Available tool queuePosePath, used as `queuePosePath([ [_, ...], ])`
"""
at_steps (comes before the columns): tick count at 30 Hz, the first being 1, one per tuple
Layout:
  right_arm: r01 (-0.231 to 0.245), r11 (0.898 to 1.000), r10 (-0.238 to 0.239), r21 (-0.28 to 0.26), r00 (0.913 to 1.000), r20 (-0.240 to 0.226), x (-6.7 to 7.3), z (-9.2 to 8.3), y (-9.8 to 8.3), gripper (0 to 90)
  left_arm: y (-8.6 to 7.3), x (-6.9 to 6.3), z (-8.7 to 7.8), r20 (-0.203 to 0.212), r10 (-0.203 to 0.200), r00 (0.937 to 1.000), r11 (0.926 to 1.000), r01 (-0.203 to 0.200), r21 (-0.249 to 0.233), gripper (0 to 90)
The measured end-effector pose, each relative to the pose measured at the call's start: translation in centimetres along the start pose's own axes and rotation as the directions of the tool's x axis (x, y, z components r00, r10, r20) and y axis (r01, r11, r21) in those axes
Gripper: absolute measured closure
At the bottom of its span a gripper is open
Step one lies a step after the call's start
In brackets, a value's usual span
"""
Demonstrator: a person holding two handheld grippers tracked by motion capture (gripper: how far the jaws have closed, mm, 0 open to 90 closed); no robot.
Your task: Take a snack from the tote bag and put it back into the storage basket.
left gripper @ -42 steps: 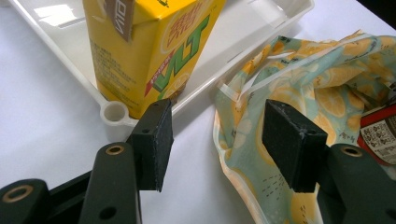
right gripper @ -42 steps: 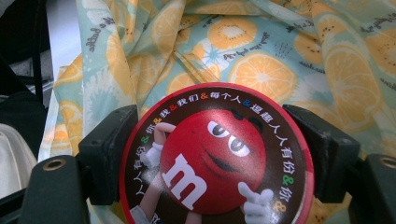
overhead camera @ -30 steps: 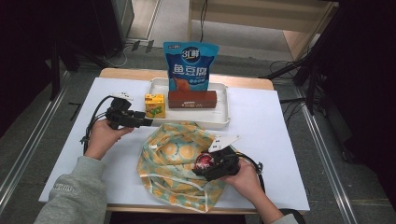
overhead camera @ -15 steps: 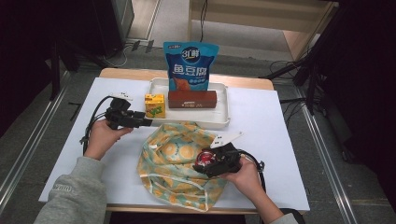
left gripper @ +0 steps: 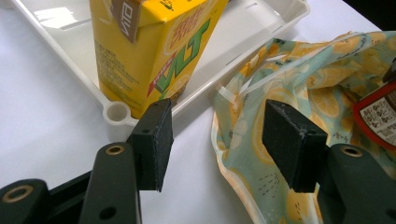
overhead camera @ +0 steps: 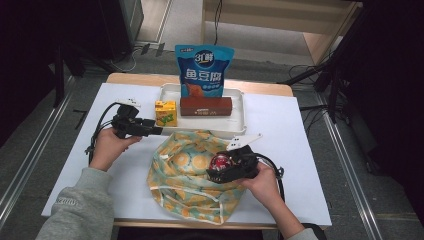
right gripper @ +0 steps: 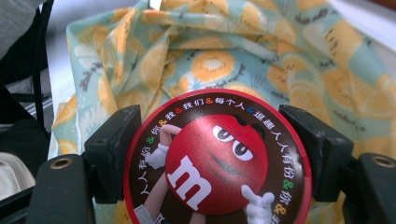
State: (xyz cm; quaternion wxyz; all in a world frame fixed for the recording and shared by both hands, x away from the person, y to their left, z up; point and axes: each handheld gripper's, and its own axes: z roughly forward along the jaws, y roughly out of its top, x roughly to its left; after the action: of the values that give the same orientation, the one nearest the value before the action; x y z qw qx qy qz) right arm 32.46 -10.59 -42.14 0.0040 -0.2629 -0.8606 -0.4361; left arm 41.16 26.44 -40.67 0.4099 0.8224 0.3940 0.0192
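white table [overhead camera: 300,150] | one tray [overhead camera: 239,120]: three items | left gripper [overhead camera: 157,131] jaws wide | right gripper [overhead camera: 215,172] jaws holding one candy tin [overhead camera: 219,162]

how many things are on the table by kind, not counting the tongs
Snack packs: 3 - tall blue pouch, long brown box, round red candy tin
Drink cartons: 1 - yellow juice carton
Containers: 2 - white plastic tray, lemon-print fabric bag
Total: 6

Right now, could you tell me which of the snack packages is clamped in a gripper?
The round red M&M's tin, clamped by the right gripper over the cloth bag; the yellow carton, brown box and blue pouch sit in the tray.
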Motion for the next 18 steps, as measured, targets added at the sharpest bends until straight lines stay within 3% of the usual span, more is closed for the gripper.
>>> queuePosePath([
  [18, -0.010, 1.000, 0.010, -0.014, 0.9999, 0.013, -1.1, -1.6, 2.0, 25.0, 0.2, -0.3, 0.1, 0.020, 0.004, 0.9998, 1.0000, -0.004, -0.002, 43.6],
])
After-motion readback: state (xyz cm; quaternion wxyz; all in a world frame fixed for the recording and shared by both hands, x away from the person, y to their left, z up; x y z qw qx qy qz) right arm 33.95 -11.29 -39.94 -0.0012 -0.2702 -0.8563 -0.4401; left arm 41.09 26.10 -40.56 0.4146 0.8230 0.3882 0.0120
